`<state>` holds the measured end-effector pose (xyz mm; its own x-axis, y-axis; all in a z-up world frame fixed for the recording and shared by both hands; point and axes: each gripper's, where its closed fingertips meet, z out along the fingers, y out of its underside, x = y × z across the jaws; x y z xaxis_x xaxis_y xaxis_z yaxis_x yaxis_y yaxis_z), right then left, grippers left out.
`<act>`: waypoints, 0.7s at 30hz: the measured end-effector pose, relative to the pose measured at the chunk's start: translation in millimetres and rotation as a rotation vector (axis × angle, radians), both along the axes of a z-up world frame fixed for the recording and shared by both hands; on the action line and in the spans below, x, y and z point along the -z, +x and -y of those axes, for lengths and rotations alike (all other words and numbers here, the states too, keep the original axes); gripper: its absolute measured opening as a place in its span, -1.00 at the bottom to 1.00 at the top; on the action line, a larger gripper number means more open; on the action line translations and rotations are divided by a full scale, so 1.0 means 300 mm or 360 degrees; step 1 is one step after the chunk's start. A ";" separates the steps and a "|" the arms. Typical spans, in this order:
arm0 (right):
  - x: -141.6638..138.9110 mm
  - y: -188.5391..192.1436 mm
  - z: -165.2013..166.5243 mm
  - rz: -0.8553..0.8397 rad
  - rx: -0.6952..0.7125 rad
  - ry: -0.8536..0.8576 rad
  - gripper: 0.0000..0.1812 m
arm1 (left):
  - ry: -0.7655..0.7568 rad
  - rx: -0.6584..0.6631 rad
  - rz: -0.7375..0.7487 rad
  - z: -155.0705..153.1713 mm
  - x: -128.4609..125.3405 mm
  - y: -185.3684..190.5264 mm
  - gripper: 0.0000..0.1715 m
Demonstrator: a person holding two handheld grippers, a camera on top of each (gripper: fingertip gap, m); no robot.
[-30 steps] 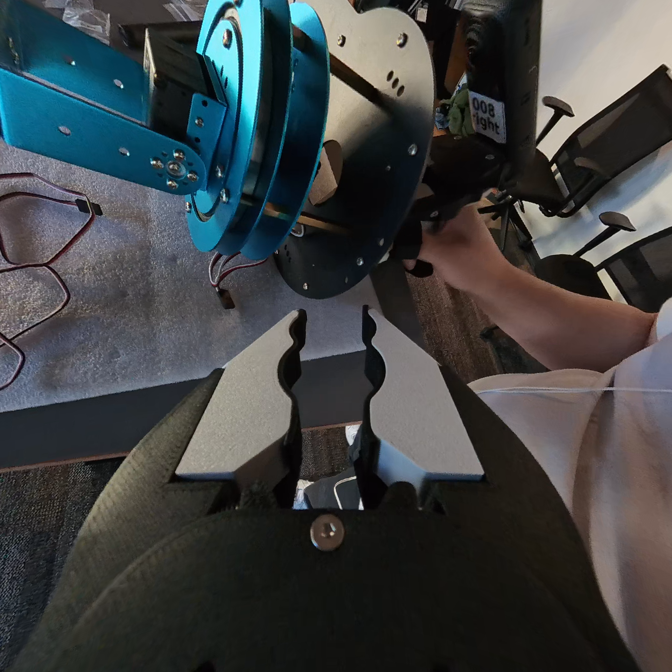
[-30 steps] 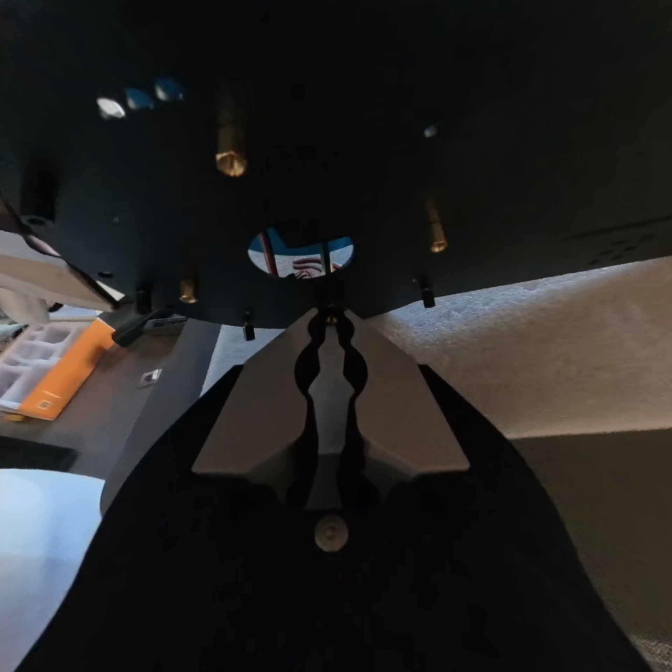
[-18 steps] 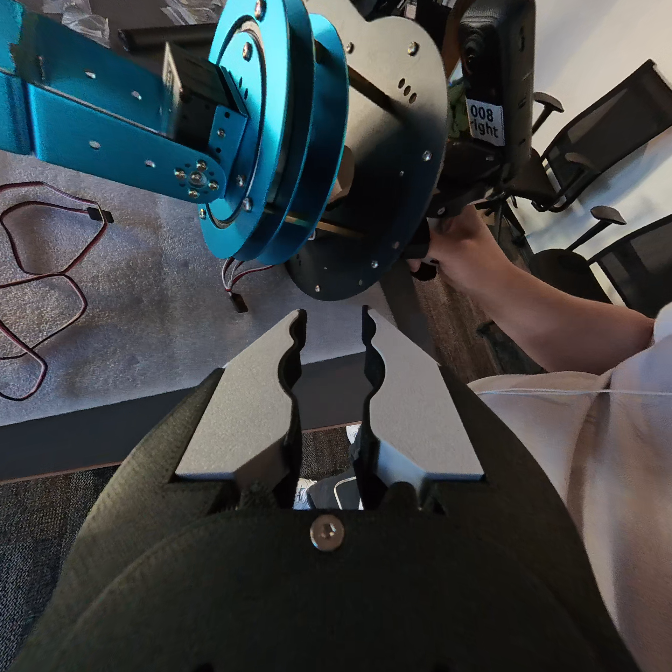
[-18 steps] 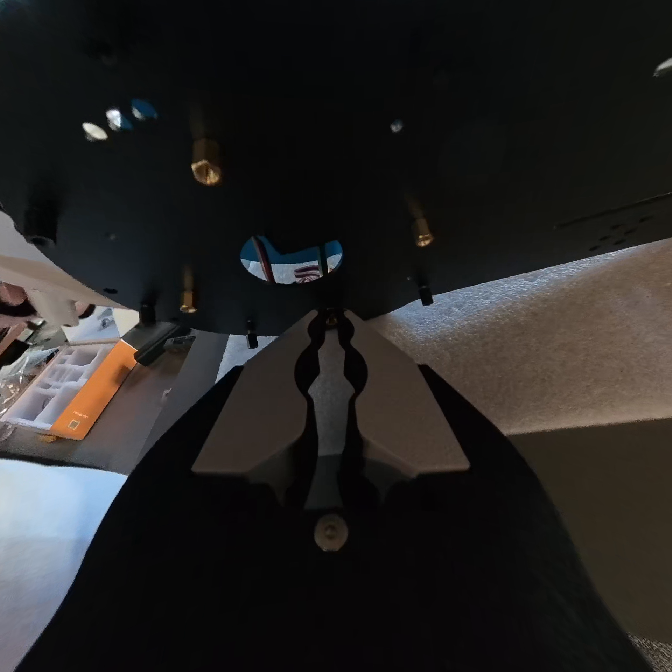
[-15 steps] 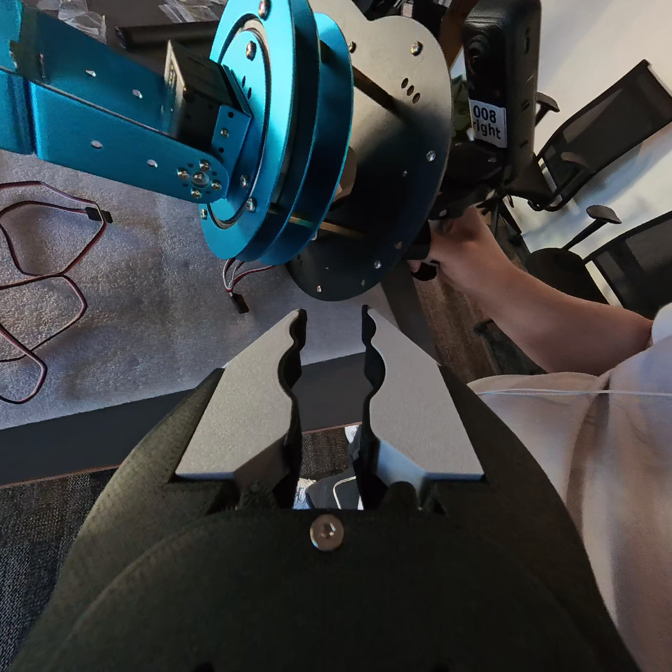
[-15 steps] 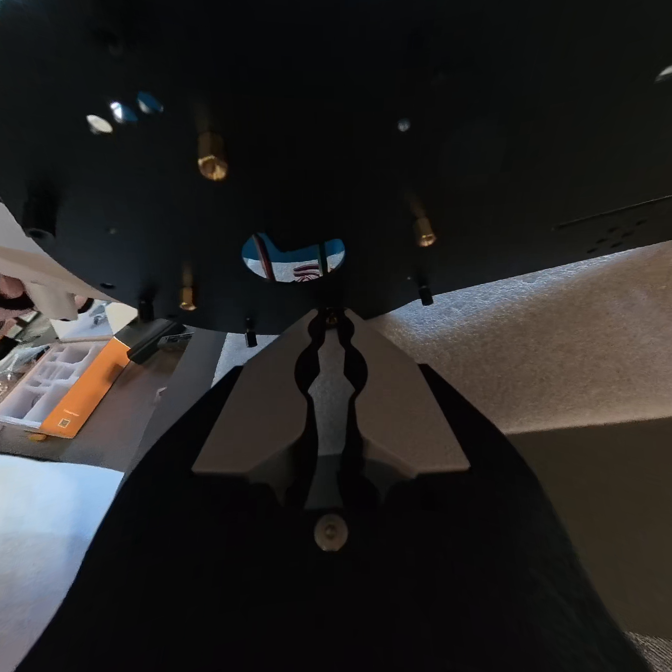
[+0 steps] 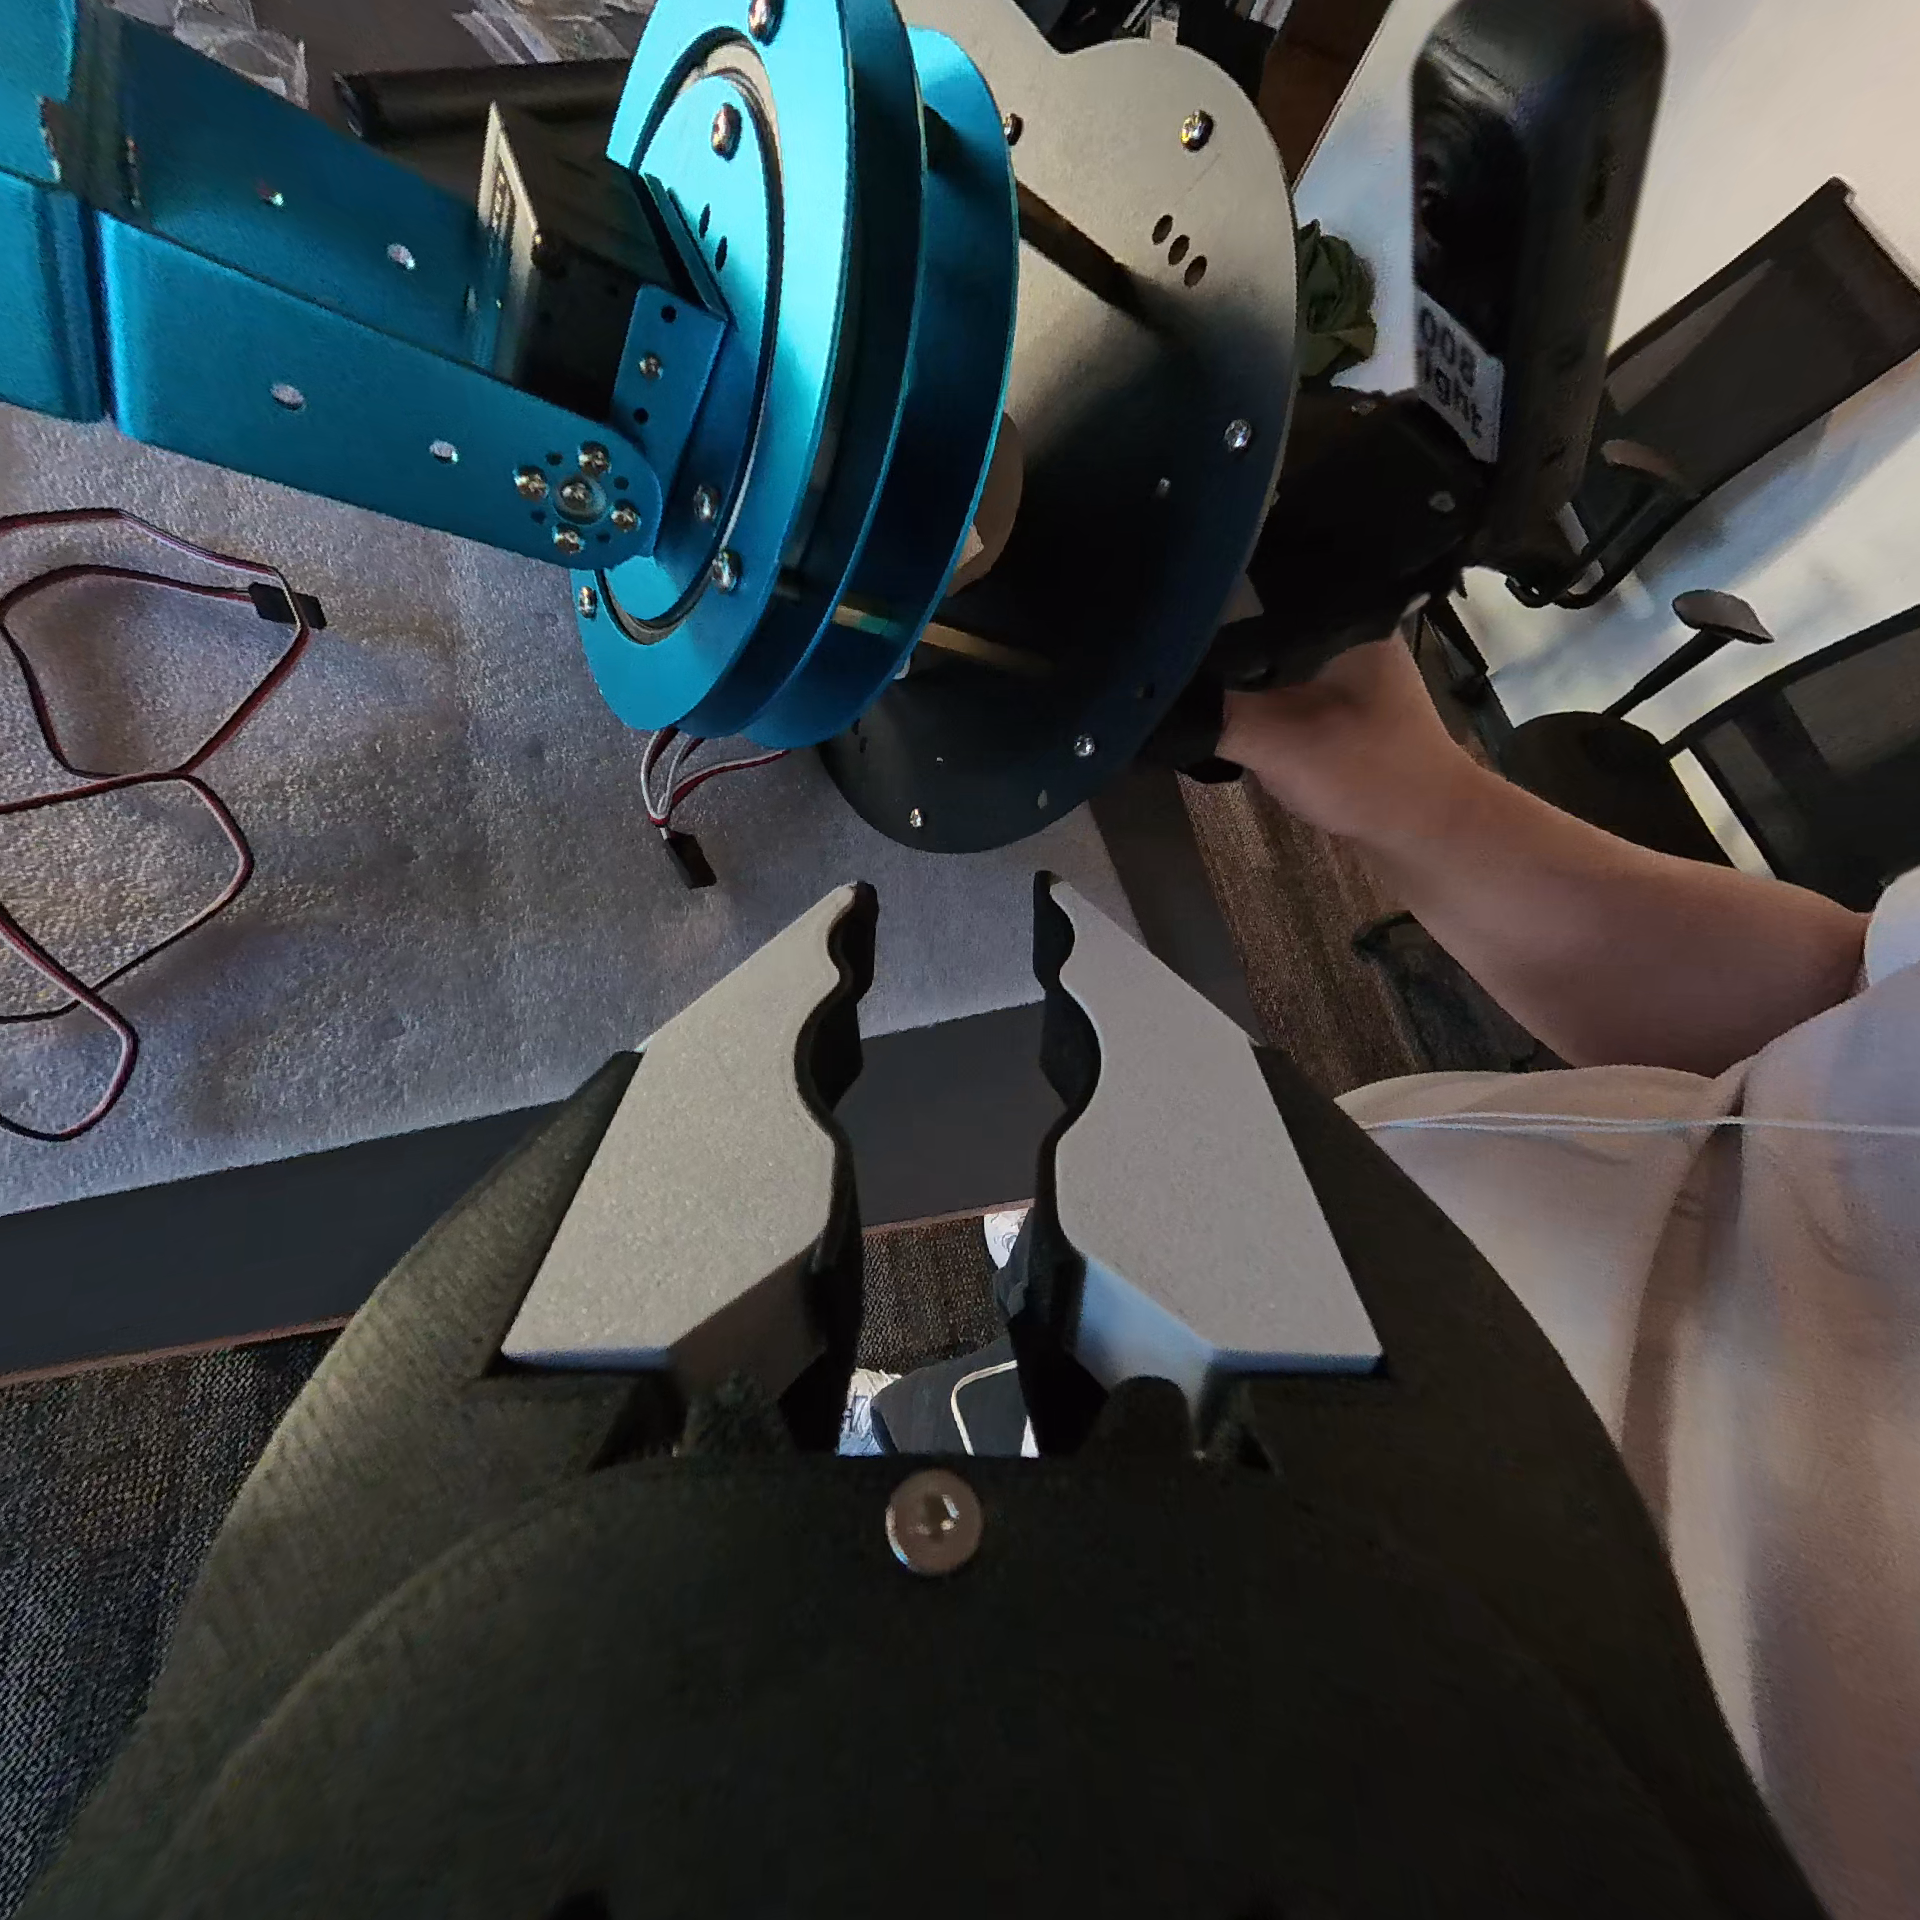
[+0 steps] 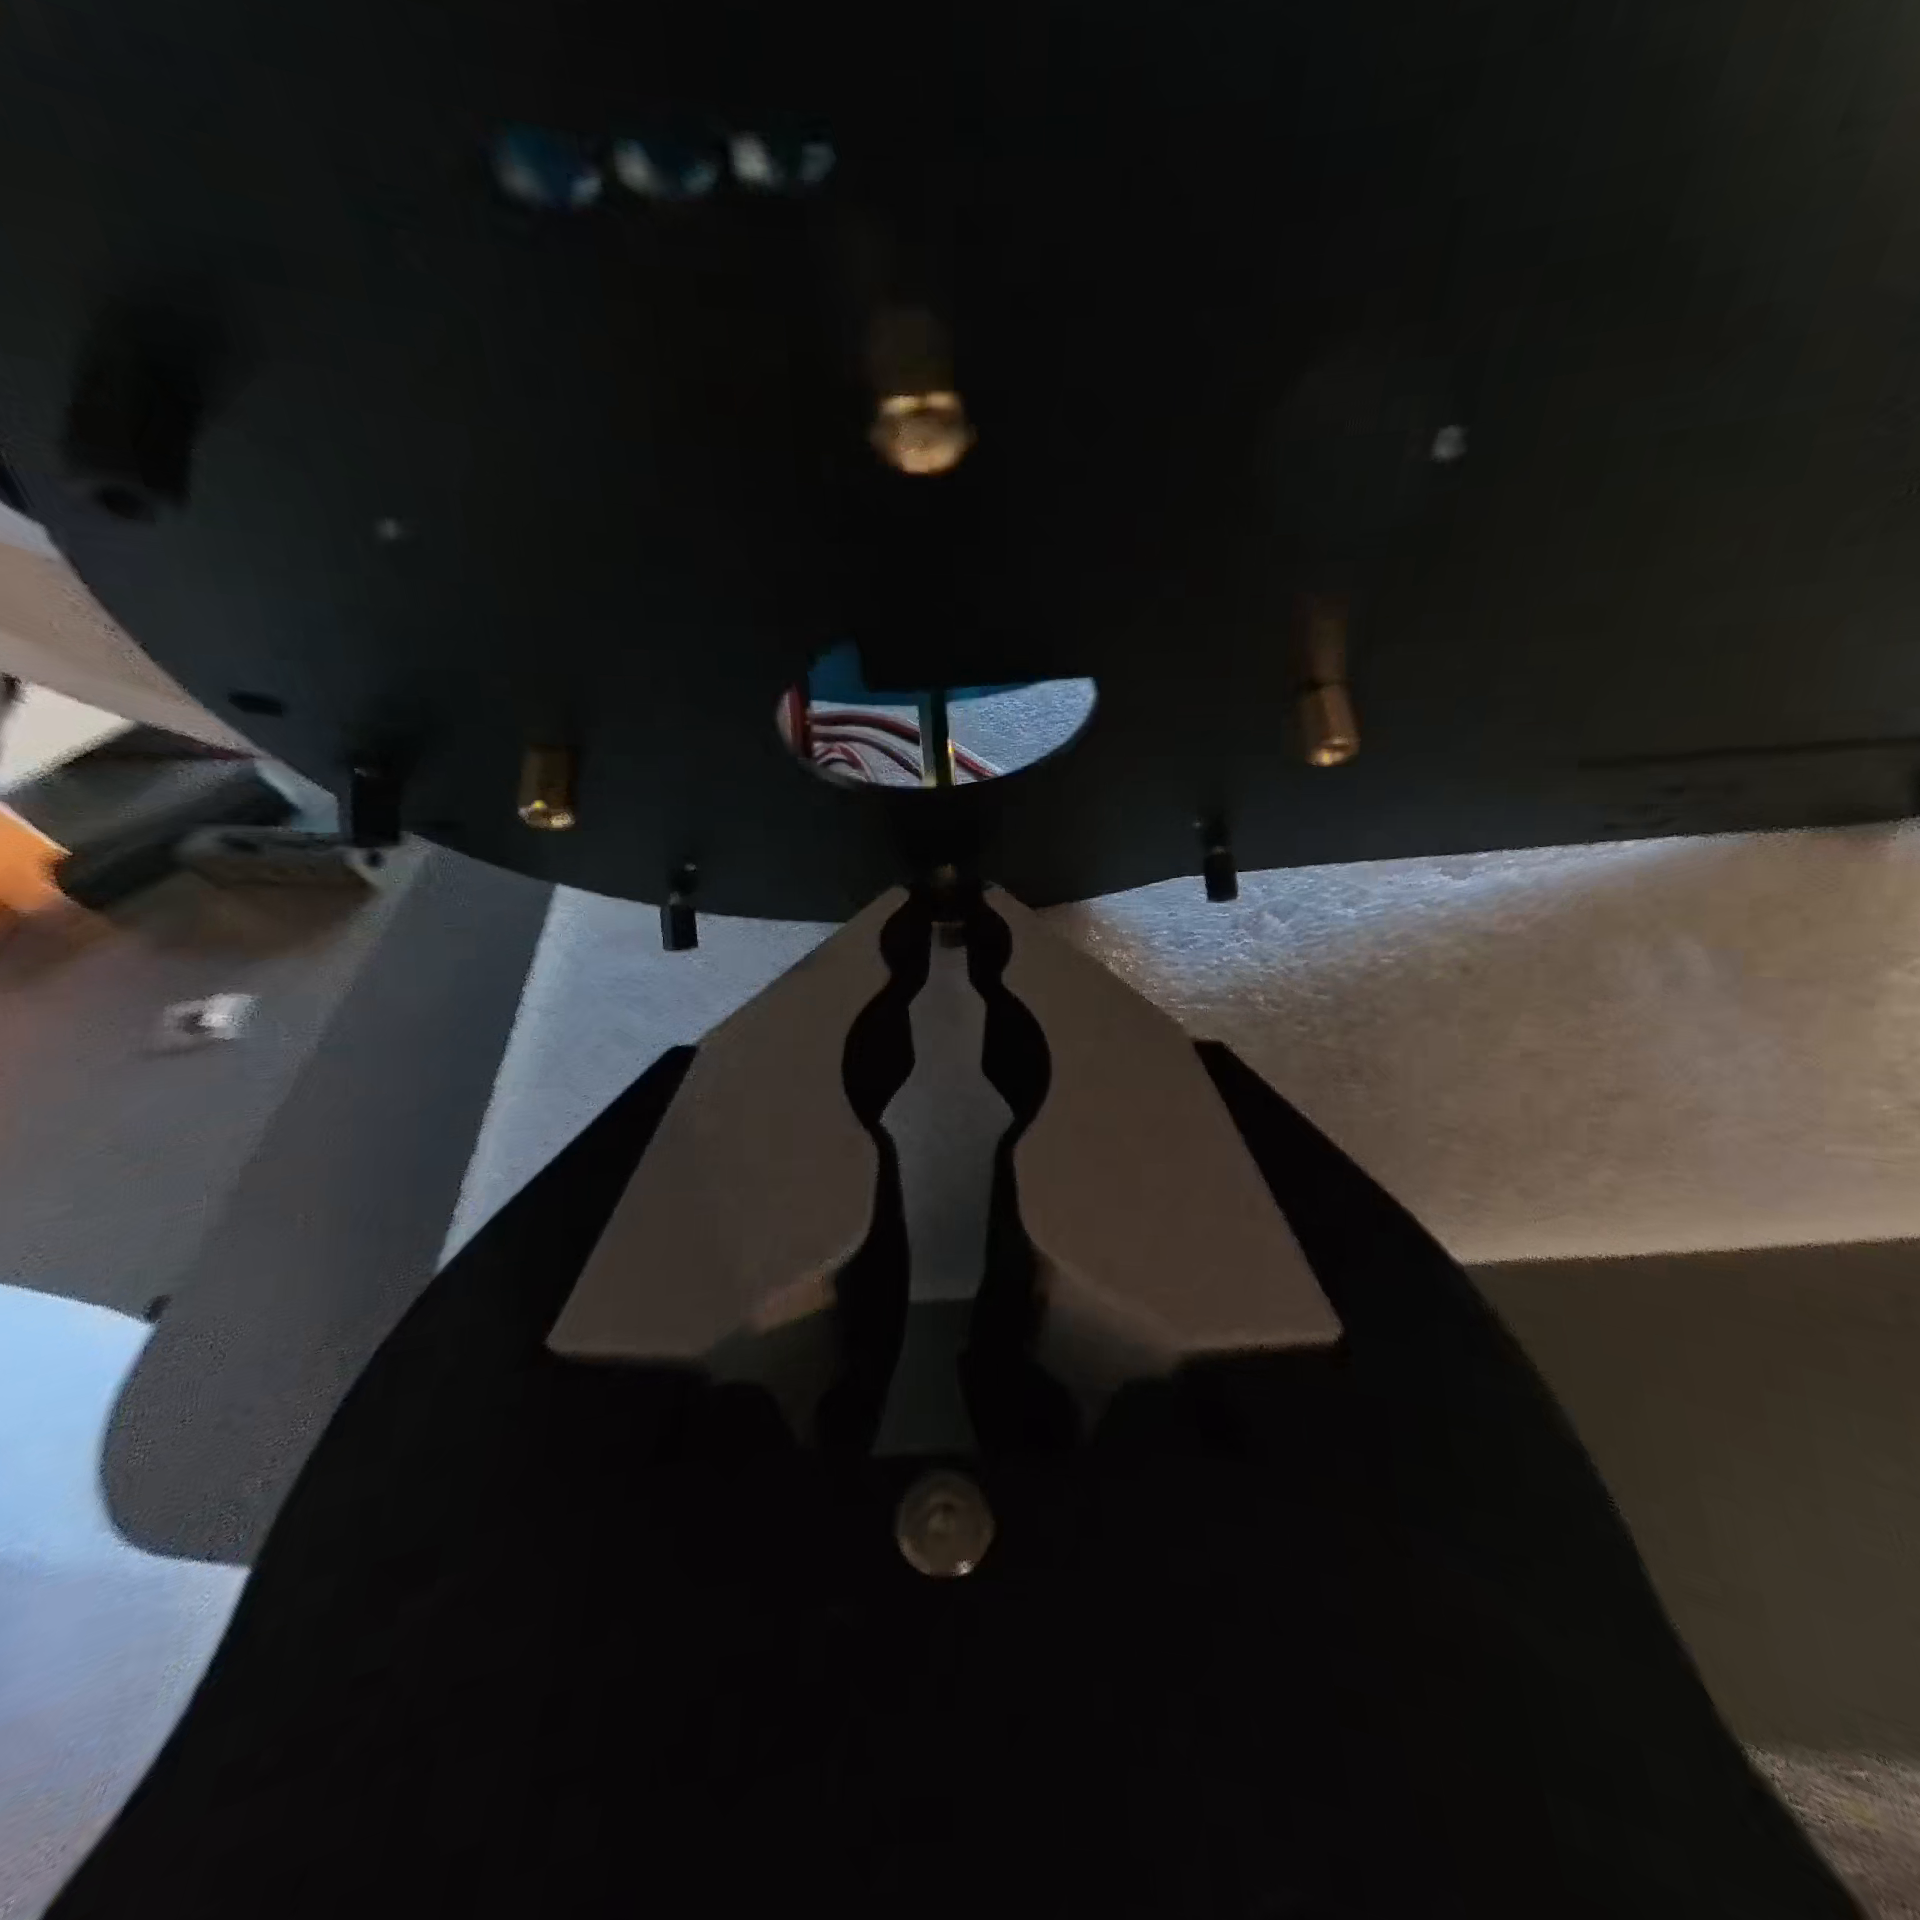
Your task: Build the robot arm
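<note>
A small robot arm lies tipped over the grey foam mat (image 7: pixel 416 883): blue arm links (image 7: pixel 291 343), blue round discs (image 7: pixel 810 395) and a black round base plate (image 7: pixel 1132 499). My left gripper (image 7: pixel 951 899) is open and empty, just below the plate's lower edge. My right gripper (image 8: pixel 943 902) is shut on the rim of the black base plate (image 8: pixel 623 468), whose underside with brass standoffs (image 8: pixel 920 416) fills the right wrist view. The right gripper also shows in the left wrist view (image 7: pixel 1340 582), held by a hand (image 7: pixel 1309 748).
Red-brown servo wires (image 7: pixel 135 790) loop on the mat at the left, and a short lead (image 7: pixel 681 831) hangs under the blue discs. The dark table edge (image 7: pixel 312 1236) runs in front. Black office chairs (image 7: pixel 1766 332) stand at the right. An orange box (image 8: pixel 21 862) lies far left. Across from one pair of fingers to the other is roughly 10 cm.
The robot arm assembly has turned and shifted right in the left view. In the right view the plate's underside has rotated and come closer. Both grippers keep their states.
</note>
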<state>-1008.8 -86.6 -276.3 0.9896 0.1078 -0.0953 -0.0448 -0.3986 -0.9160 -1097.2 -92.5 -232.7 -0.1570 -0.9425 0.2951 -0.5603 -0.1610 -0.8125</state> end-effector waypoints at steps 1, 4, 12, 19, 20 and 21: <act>0.000 0.001 -0.001 0.0072 0.0015 0.0006 -0.95 | 0.0000 -0.0002 -0.0001 0.000 0.000 -0.001 -0.67; -0.001 0.002 -0.001 0.0188 0.0057 0.0035 -0.96 | 0.0000 -0.0005 -0.0004 0.001 0.001 -0.004 -0.67; -0.011 0.003 0.003 0.0294 0.0091 0.0092 -0.95 | -0.0004 -0.0003 -0.0021 0.002 0.008 -0.006 -0.67; -0.056 0.001 0.065 0.0342 0.0069 0.0214 -0.95 | -0.0034 -0.0048 0.0011 -0.003 -0.006 -0.020 -0.67; -0.075 -0.009 0.087 0.0345 0.0043 0.0265 -0.95 | -0.0066 -0.0070 0.0037 0.001 -0.018 -0.026 -0.69; -0.096 -0.020 0.110 0.0349 0.0012 0.0317 -0.95 | -0.0119 -0.0094 0.0073 0.011 -0.035 -0.032 -0.70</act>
<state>-1014.7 -119.7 -247.4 0.9851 0.0954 0.1433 0.1606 -0.2101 -0.9644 -1106.9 -95.7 -222.2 -0.1170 -0.9262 0.3585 -0.5104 -0.2536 -0.8217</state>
